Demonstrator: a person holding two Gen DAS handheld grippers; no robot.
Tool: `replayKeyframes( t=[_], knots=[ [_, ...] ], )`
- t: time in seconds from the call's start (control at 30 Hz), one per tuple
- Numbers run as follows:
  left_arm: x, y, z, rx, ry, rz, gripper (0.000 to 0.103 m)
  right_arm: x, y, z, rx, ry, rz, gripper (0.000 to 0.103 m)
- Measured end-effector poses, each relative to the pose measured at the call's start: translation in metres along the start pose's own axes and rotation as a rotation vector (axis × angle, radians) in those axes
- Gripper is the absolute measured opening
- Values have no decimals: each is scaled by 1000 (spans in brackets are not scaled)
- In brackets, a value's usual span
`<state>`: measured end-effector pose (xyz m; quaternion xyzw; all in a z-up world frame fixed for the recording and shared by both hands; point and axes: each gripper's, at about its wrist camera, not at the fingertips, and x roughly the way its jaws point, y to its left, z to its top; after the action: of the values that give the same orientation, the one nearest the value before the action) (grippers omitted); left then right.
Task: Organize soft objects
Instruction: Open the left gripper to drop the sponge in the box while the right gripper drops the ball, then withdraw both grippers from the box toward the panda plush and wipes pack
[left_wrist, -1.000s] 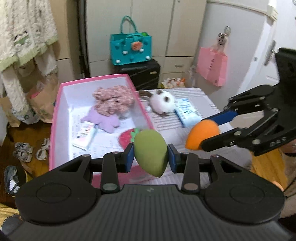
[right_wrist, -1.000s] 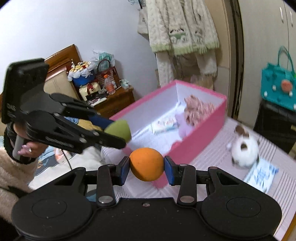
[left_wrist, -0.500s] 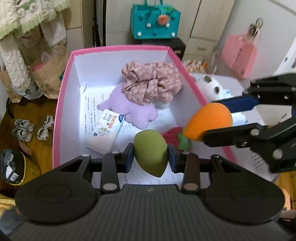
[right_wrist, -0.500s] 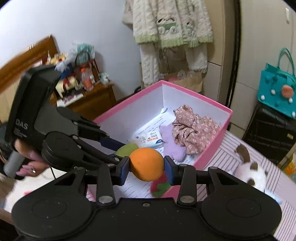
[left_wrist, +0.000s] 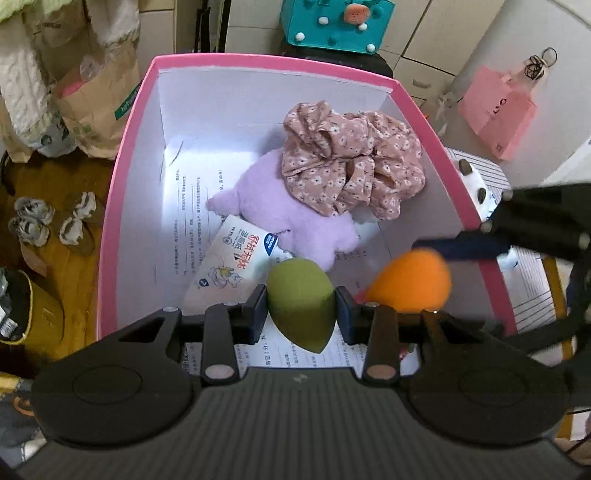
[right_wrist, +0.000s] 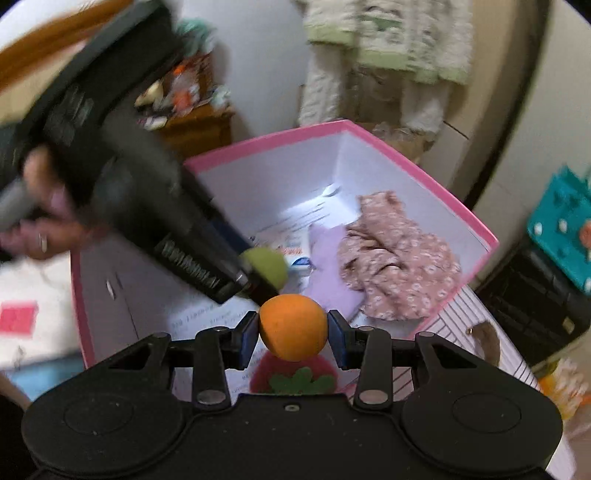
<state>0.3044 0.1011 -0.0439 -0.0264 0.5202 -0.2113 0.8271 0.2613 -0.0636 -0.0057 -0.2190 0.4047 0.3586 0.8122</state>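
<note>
Green sponge (left_wrist: 300, 303) is sitting clamped between the left gripper's (left_wrist: 300, 312) jaws, hanging low over the near end of the pink box (left_wrist: 122, 140), not yet released. Just beside it, the orange sponge (right_wrist: 292, 325) is being squeezed in the right gripper's (right_wrist: 292, 334) jaws, also inside the box walls and above its paper-lined floor. Both sponges are looking ready to be let go, so this part of the tidying is nearing its end. Lying in the box already are a floral scrunchie (left_wrist: 354, 162), a lilac plush (left_wrist: 291, 218) under it, a tissue pack (left_wrist: 231, 266) and a strawberry (right_wrist: 295, 376). Outside, on the striped desk (left_wrist: 480, 162), a white plush (left_wrist: 476, 192) is waiting, and possibly more, though the right gripper is hiding that area.
</note>
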Motion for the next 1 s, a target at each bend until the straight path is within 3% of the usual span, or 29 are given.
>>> replayKeyframes(
  t=[0.2,0.33,0.43,0.7,1.0],
  knots=[
    [-4,1,-3,-27,-28,21,41,11,6,8,-43,17,-56,45],
    [-12,-2,-8,-27,-50,17,52,14,5,9,-40,10,-119,47],
    [-25,-9,-14,11,-92,44,55,-1,3,5,-1,-35,-100,56],
    [-65,-20,-32,51,-116,45,68,-67,-2,-13,147,-173,-70,56],
    [-118,-48,-54,125,-175,93,72,-123,11,-39,238,-211,33,57]
  ],
)
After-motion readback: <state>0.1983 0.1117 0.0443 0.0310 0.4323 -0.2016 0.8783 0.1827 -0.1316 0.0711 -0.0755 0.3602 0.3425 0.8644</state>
